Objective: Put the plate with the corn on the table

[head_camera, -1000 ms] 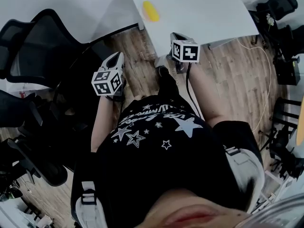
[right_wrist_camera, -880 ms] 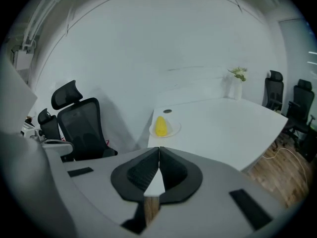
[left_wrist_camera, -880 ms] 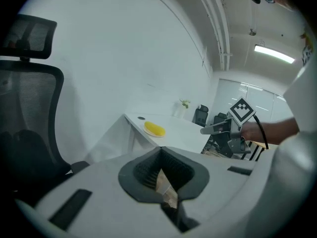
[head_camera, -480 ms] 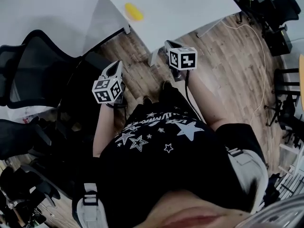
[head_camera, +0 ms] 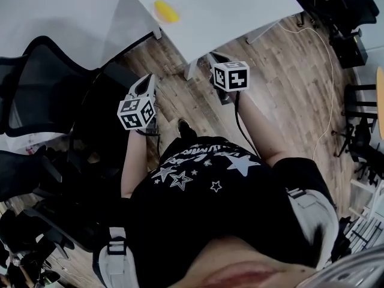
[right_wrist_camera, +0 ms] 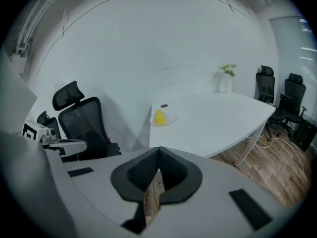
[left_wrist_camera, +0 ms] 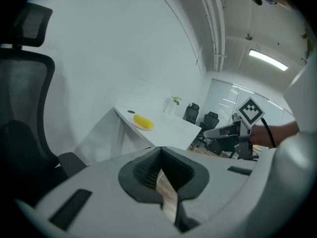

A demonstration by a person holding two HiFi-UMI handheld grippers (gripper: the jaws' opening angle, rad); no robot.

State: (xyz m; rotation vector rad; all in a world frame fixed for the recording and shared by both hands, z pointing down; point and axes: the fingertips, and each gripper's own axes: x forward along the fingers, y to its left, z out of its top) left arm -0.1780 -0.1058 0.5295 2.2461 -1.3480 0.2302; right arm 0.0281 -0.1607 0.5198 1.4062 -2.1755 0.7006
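a person stood over a wooden floor (head_camera: 288, 71) holding a gripper in each hand, both out in front of a dark shirt (head_camera: 204, 185) printed with stars. the left gripper (head_camera: 146, 83) had its jaws closed together at the tips with nothing between them; only floor showed through the thin gap behind the pads. the right gripper (head_camera: 213, 56) was closed the same way and was also empty. both pointed forward and somewhat down, the right one level with the left and off to its right, the two well apart. ahead of both, well beyond the tips, stood a white table (head_camera: 240, 5). the plate (right_wrist_camera: 170, 120) sat on the table near its corner, with the yellow corn (right_wrist_camera: 159, 117) lying on it and a small dark round hole in the tabletop just past it. from the right gripper the plate lay almost straight ahead; from the left gripper it was ahead and slightly left. neither gripper touched it. a black mesh chair (head_camera: 42, 89) stood to the left of the left gripper.
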